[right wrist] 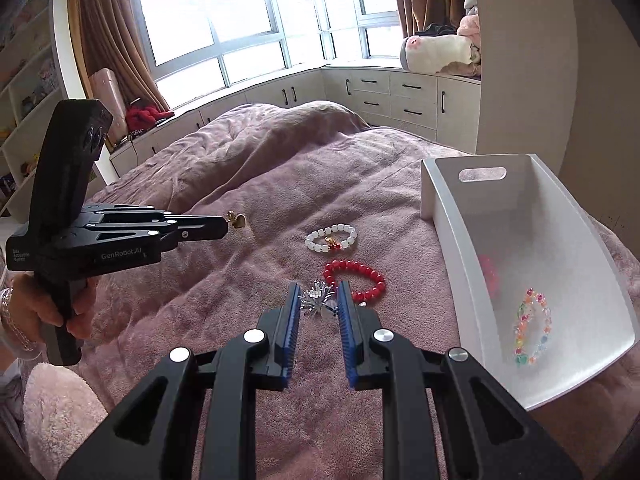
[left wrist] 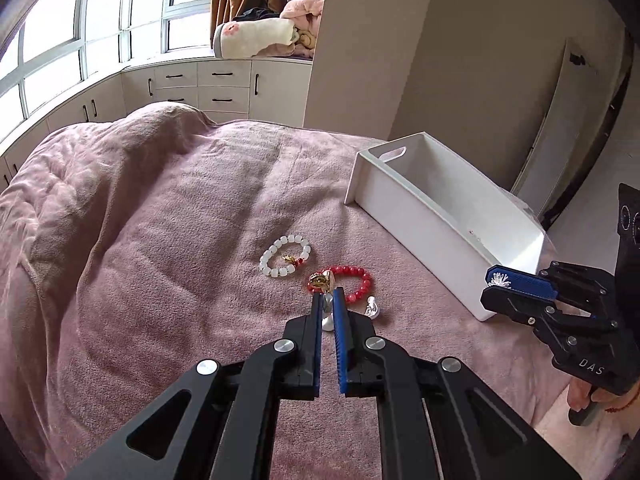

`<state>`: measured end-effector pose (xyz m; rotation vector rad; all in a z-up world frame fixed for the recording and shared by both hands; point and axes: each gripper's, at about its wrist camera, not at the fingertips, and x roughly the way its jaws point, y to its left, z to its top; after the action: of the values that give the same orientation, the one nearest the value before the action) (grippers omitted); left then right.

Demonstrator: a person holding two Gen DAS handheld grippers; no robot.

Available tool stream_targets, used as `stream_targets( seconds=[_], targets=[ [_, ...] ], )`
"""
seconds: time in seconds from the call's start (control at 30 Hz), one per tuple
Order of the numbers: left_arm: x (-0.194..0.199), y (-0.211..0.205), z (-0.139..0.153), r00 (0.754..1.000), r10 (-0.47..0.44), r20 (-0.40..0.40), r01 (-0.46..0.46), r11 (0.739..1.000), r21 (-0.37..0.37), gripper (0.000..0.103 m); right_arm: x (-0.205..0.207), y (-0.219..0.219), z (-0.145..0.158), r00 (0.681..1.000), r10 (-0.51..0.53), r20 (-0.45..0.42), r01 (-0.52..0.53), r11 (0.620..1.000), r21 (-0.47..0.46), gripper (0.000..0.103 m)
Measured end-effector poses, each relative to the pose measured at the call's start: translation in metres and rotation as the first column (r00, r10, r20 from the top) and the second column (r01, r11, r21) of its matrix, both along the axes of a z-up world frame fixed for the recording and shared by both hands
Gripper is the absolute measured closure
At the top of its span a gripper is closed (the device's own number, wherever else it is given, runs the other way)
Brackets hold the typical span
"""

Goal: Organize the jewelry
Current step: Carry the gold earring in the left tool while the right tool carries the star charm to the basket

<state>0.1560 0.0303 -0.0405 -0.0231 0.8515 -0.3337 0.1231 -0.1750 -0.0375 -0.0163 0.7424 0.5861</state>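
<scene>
- Two claws hang above the pink bed cover (left wrist: 160, 220), each pinching a small piece of jewelry.
- The left claw (left wrist: 328, 300) is clamped narrow on a gold heart earring (right wrist: 239, 221), which sticks out beyond its tips.
- The right claw (right wrist: 318, 300) grips a silver spiky brooch (right wrist: 316, 300) between its blue pads (right wrist: 294, 320).
- On the cover below lie a white bead bracelet (left wrist: 285, 255) and a red bead bracelet (right wrist: 356, 280), close together.
- A white bin (right wrist: 440, 200) to the right holds a multicolored bead bracelet (right wrist: 532, 326).
</scene>
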Motion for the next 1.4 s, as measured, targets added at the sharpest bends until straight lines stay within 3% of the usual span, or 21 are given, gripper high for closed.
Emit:
stream_targets(
  seconds=[0.33, 0.57, 1.07, 1.4],
  targets=[
    [-0.03, -0.053, 0.063, 0.991, -0.091, 0.099, 0.091, 0.996, 0.005, 0.092, -0.015, -0.039, 0.057, 0.995, -0.026, 0.098, 0.021, 0.998, 0.056, 0.084],
    [-0.026, -0.098, 0.083, 0.983, -0.139, 0.121, 0.143, 0.989, -0.03, 0.092, -0.009, -0.084, 0.077, 0.988, -0.091, 0.126, 0.083, 0.994, 0.069, 0.084],
    [0.033, -0.193, 0.072, 0.978, -0.194, 0.079, 0.2, 0.977, -0.072, 0.092, 0.013, -0.169, 0.067, 0.976, -0.193, 0.097, 0.193, 0.981, 0.017, 0.084],
    [0.082, -0.235, 0.032, 0.978, -0.208, -0.029, 0.208, 0.978, 0.007, 0.092, 0.041, -0.195, 0.039, 0.975, -0.217, 0.04, 0.217, 0.976, 0.013, 0.084]
  ],
)
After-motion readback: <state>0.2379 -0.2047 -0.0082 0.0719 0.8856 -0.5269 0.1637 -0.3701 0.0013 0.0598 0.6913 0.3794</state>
